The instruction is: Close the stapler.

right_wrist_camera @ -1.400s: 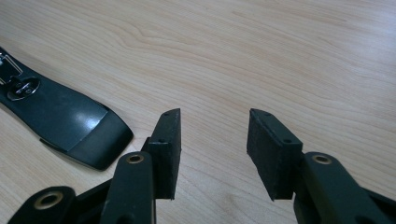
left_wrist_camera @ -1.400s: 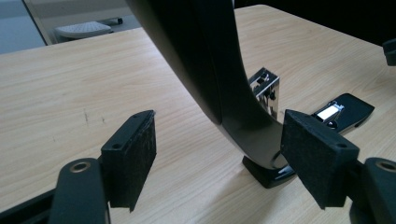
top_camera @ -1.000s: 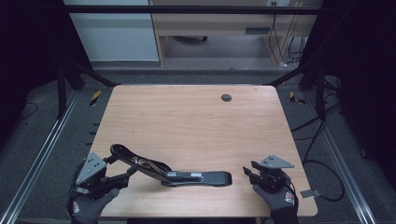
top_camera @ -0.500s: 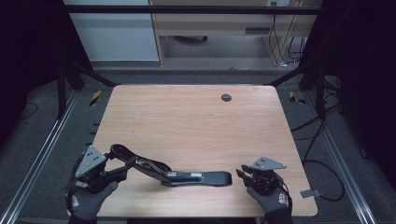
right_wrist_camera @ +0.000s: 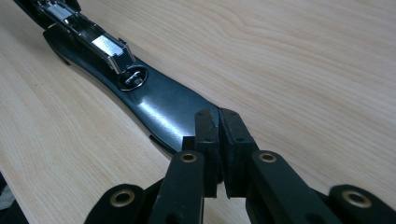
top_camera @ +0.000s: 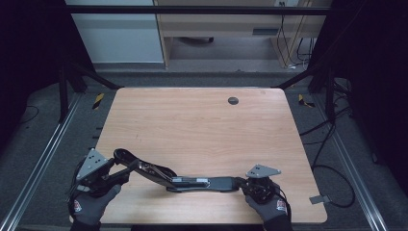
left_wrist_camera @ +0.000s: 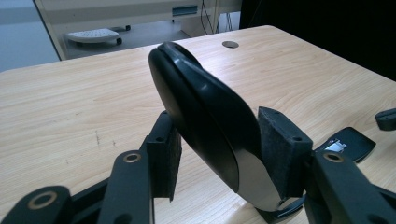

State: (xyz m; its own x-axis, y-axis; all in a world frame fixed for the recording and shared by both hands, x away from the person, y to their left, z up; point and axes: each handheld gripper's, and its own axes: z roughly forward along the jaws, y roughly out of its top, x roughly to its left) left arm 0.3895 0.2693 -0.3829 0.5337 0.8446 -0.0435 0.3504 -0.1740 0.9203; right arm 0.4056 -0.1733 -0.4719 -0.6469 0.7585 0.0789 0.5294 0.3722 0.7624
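A black stapler lies swung open near the table's front edge, its base flat and its top arm raised to the left. My left gripper has just been closing on that arm, and in the left gripper view both pads touch the rounded black arm between them. My right gripper has just been closing too. Its jaws stand shut with nothing between them, tips against the right end of the base. The chrome staple channel runs away beyond.
The wooden table has a round cable hole at the back. Metal frame rails run along both sides. Cables lie on the floor to the right, and a cabinet stands behind.
My right gripper slid left up to the end of the stapler's base and its jaws closed. The left jaws closed in on the raised arm while the left hand stayed put.
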